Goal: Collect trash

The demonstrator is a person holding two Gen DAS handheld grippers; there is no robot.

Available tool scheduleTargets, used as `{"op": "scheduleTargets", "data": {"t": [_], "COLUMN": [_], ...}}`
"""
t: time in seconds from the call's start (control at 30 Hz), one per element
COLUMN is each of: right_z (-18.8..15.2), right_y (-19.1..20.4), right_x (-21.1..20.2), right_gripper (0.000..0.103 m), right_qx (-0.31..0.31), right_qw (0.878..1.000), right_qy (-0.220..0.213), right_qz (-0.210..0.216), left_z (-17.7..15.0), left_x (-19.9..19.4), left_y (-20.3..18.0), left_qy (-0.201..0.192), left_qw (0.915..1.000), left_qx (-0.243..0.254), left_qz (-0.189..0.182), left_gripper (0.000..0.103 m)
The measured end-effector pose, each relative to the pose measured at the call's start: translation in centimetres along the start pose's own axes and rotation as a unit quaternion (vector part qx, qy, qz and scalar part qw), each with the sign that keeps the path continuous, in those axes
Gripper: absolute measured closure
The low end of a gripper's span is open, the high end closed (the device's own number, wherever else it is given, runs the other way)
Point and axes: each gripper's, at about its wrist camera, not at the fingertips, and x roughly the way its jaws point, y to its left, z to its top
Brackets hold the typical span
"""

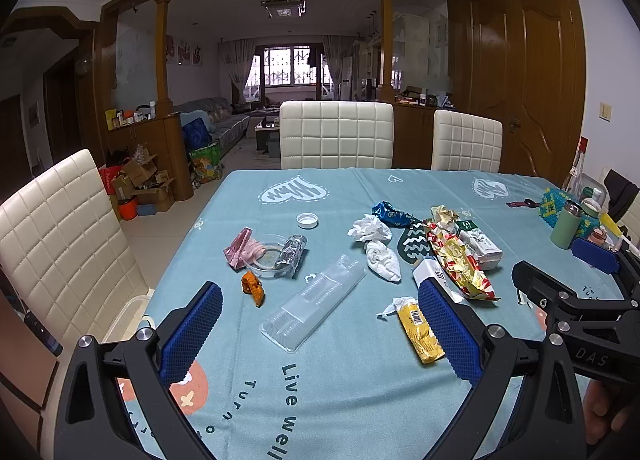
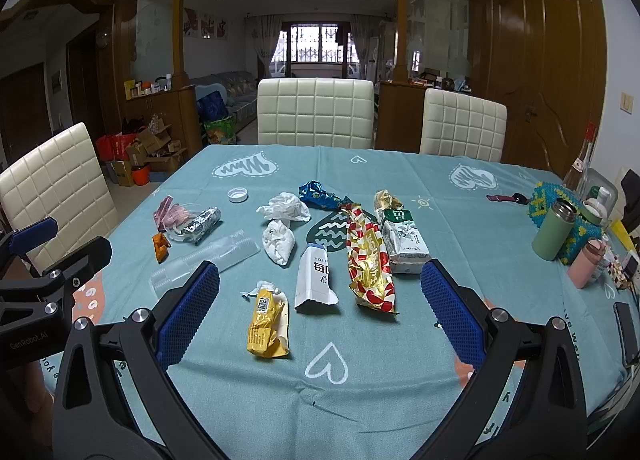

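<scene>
We hold the left gripper (image 1: pixel 320 330) and the right gripper (image 2: pixel 320 306) released, blue-padded jaws spread wide and empty, above the near part of the teal printed tablecloth (image 2: pixel 372 388). Nothing is collected yet, we judge: the crumpled yellow snack wrapper (image 2: pixel 267 324) lies nearest, with the white milk pouch (image 2: pixel 315 280) and red-and-gold foil wrapper (image 2: pixel 370 260) just beyond, so the next move calls for descending over one piece. The near cloth is bare, while the green flask (image 2: pixel 554 234) and bottles crowd the right edge.

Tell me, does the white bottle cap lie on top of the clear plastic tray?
No, the white bottle cap lies alone on the tablecloth, well apart from the clear plastic tray.
</scene>
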Motion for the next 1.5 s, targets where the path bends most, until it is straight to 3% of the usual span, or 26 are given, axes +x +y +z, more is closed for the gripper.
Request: {"op": "scheduleTargets", "data": {"t": [0.93, 1.13, 1.37, 1.5], "right_z": [-0.8, -2.4, -5.0, -5.8], "right_y": [0.4, 0.3, 1.3, 2.2], "right_x": [1.0, 4.6, 9.8, 12.0], "right_gripper": [0.003, 0.003, 0.004, 0.013], "right_qx": [-0.001, 0.009, 0.012, 0.015], "right_qw": [1.0, 0.997, 0.987, 0.98], "right_qy": [0.01, 0.073, 0.158, 0.19], "right_qz": [0.001, 0.014, 0.041, 0.063], "left_z": [-0.9, -2.7, -4.9, -5.7], "left_x": [0.6, 3.7, 7.6, 10.7], "left_y": [-0.7, 0.6, 3.2, 4.6], "left_qy": [0.013, 0.065, 0.123, 0.157], "left_qw": [0.9999, 0.9978, 0.9919, 0.9867], "left_qx": [-0.002, -0.014, -0.029, -0.035], "left_qz": [0.002, -0.004, 0.016, 0.024], "left_gripper": [0.007, 0.007, 0.007, 0.007]}}
